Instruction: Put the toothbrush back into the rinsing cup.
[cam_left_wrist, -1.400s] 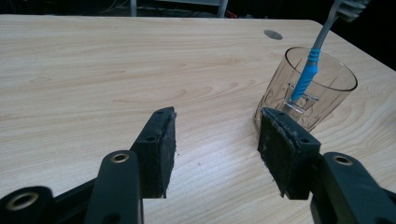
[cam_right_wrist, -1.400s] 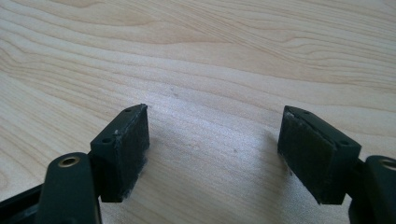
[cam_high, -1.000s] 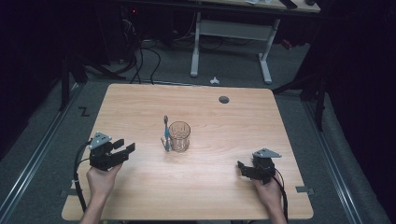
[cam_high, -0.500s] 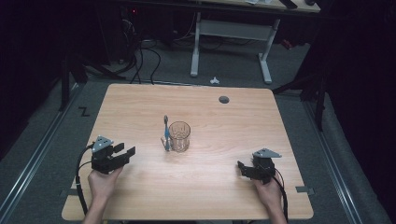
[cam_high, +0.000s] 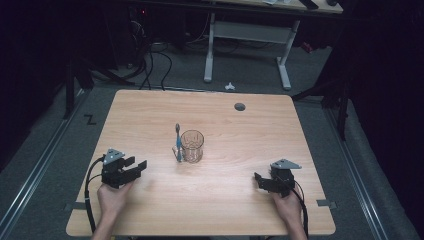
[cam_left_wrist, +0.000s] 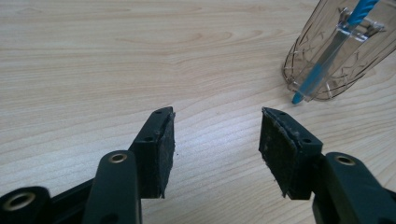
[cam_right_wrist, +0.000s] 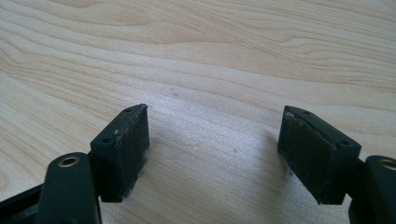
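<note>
Left gripper (cam_high: 141, 167) has sunk toward the table (cam_high: 225, 210), jaws spread; right gripper (cam_high: 258, 179) unmoved, spread

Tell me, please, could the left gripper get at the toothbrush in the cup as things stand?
Probably yes: the left gripper is open, with bare table between it and the toothbrush in the cup.

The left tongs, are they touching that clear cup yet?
Apart. The left gripper view shows bare table between the open left tongs and the clear cup.

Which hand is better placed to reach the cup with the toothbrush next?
Left, probably. The left tongs are open and point toward the cup with the toothbrush; the right tongs sit farther off.
</note>
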